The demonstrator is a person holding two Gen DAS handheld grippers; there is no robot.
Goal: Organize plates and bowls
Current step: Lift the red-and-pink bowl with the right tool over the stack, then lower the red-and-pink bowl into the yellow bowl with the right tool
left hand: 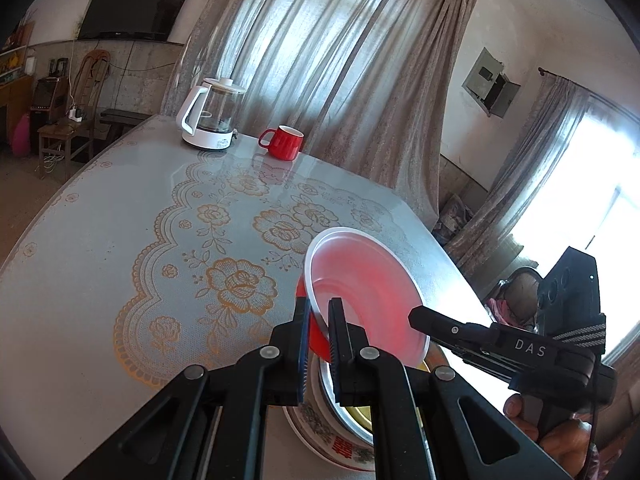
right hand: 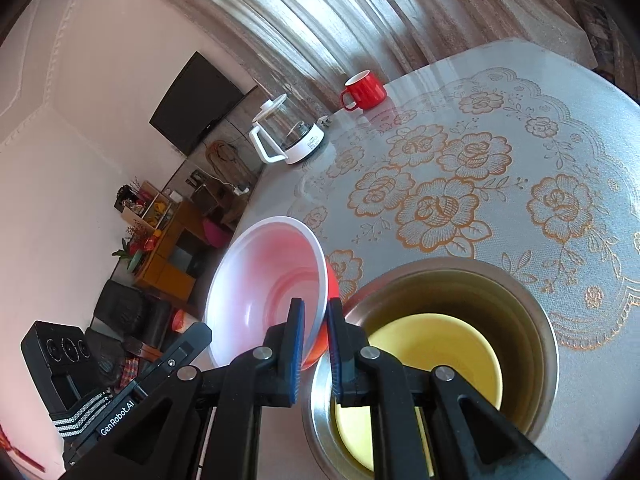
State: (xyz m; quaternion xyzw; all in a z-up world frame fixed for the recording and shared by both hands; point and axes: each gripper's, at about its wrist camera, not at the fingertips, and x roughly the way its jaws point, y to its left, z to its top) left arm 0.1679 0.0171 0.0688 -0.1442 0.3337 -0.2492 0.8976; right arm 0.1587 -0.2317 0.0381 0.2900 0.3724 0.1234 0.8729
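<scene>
A red bowl (left hand: pixel 360 292) with a white inside hangs tilted in the air, held by its rim on two opposite sides. My left gripper (left hand: pixel 320 308) is shut on the near rim, and my right gripper (left hand: pixel 418 316) clamps the far rim. In the right wrist view the right gripper (right hand: pixel 316 306) pinches the red bowl (right hand: pixel 264 280), and the left gripper (right hand: pixel 202 330) comes in from the lower left. Just below stands a steel bowl (right hand: pixel 536 312) with a yellow bowl (right hand: pixel 440 352) inside. In the left wrist view the steel bowl (left hand: pixel 344 408) rests in a flower-patterned bowl (left hand: pixel 320 440).
The table (left hand: pixel 120 240) has a grey cloth with orange lace flowers. A glass kettle on a white base (left hand: pixel 210 120) and a red mug (left hand: pixel 284 142) stand at its far edge, before long curtains (left hand: pixel 340 60). A hand (left hand: pixel 516 404) grips the right tool.
</scene>
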